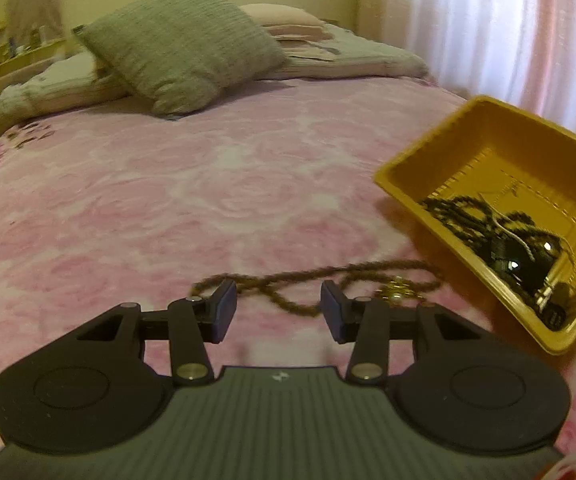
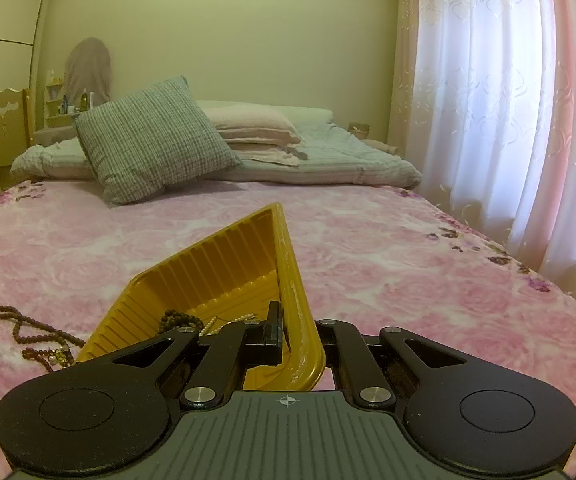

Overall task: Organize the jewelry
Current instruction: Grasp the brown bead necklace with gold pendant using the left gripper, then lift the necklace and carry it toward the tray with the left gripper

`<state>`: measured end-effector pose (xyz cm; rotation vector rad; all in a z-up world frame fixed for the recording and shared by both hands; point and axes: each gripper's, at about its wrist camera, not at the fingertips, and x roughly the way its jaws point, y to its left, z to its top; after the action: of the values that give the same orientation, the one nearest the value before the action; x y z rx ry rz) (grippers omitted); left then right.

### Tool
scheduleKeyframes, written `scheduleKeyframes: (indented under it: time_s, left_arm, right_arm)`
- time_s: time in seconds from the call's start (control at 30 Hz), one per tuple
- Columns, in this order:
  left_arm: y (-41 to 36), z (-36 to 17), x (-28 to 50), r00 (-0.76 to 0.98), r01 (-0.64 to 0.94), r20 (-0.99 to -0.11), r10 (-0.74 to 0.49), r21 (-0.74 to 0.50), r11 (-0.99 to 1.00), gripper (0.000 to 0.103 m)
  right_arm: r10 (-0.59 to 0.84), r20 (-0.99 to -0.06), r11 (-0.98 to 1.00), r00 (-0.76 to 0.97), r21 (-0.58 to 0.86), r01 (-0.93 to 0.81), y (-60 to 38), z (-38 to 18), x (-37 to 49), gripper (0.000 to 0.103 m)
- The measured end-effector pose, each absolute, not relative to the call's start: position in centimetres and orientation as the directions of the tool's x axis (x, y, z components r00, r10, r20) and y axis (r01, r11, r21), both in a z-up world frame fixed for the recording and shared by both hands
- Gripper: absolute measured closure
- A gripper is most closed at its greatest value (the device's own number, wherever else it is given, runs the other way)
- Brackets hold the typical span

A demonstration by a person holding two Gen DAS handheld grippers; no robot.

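Note:
A brown bead necklace (image 1: pixel 307 285) with a gold pendant (image 1: pixel 397 294) lies looped on the pink bedspread. My left gripper (image 1: pixel 279 311) hovers just over it, open, and its pads touch nothing. To the right a yellow plastic tray (image 1: pixel 427 148) is tilted up, with dark bead strands (image 1: pixel 487 232) heaped in its low corner. In the right wrist view my right gripper (image 2: pixel 295 340) is shut on the tray's near wall (image 2: pixel 299 320); its right finger is hidden behind that wall. The same necklace (image 2: pixel 36 328) lies left of the tray (image 2: pixel 224 264).
A grey-green cushion (image 1: pixel 184 44) and folded blankets (image 2: pixel 319 160) lie at the head of the bed. White and pink curtains (image 2: pixel 507 100) hang along the right side. A wooden chair (image 2: pixel 4 128) stands at the far left. The rose-patterned bedspread (image 1: pixel 168 200) stretches ahead.

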<state>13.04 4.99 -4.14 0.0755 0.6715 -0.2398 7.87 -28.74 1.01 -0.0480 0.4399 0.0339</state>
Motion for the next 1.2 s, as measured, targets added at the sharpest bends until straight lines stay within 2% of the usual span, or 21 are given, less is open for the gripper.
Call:
scheduleKeyframes:
  time_s: [0.13,0.3,0.43,0.7,0.77,0.8,1.2]
  left_arm:
    - [3.0,-4.9,13.1,0.745,0.313,-0.622,-0.24,0.008,0.95,0.061]
    - [1.2,-6.0,13.9,0.692,0.385,-0.662,-0.287,0.002,0.923,0.061]
    - [-0.1,-6.7,14.2,0.676,0.426,-0.679,-0.286,0.043,0.903,0.065]
    - [-1.5,-7.6,14.6,0.664,0.485,-0.701,-0.258,0.141,0.863,0.085]
    - [-1.7,-7.7,14.4,0.664,0.488,-0.705,-0.248,0.158,0.858,0.096]
    - [-1.7,-7.6,14.3,0.666,0.486,-0.707,-0.238,0.168,0.858,0.098]
    - [1.4,-4.2,12.6,0.706,0.422,-0.669,-0.233,0.132,0.897,0.099]
  right_arm:
    - [0.022,-0.428,0.998,0.904,-0.04,-0.043,-28.7,1.0,7.9,0.097]
    - [0.019,-0.43,0.998,0.903,-0.04,-0.04,-28.9,0.9,7.9,0.097]
    - [0.017,-0.431,0.998,0.902,-0.042,-0.039,-28.9,0.9,7.8,0.097]
    - [0.012,-0.434,0.999,0.901,-0.042,-0.034,-29.4,0.7,7.9,0.097]
    - [0.012,-0.434,0.999,0.901,-0.043,-0.034,-29.3,0.7,8.0,0.097]
    - [0.012,-0.434,0.998,0.901,-0.043,-0.034,-29.3,0.7,8.0,0.097]
    - [0.016,-0.431,0.998,0.902,-0.045,-0.039,-29.1,0.8,8.0,0.097]
